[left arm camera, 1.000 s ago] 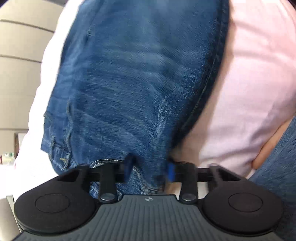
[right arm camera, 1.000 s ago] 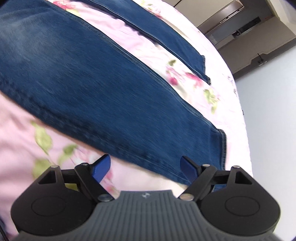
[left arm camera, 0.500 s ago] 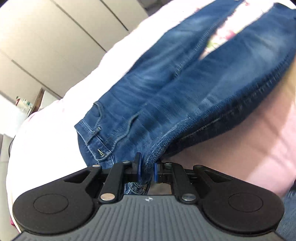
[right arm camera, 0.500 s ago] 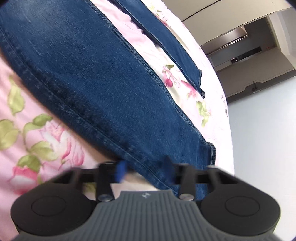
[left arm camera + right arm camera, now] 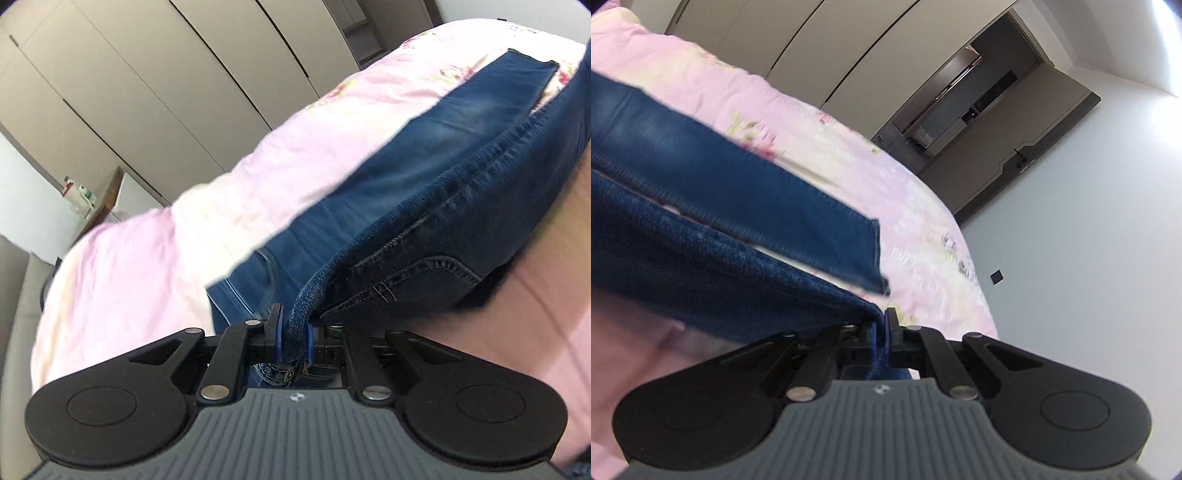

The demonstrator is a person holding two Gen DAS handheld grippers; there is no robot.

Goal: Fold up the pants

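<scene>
On bed [image 5: 147, 266], both tools gripping jeans [image 5: 424, 206]

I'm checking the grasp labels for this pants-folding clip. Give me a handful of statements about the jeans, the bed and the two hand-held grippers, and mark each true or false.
1. The left hand-held gripper is clamped on denim of the jeans. True.
2. The right hand-held gripper stands wide open with nothing between its fingers. False: it is shut on the jeans' hem corner; its jaws have just been closing.
3. The jeans lie on a pink floral bedsheet. True.
4. The jeans are black. False: they are blue denim.
5. Both jeans legs lie flat on the bed. False: the gripped leg is raised off the sheet, while the other leg lies flat.
</scene>
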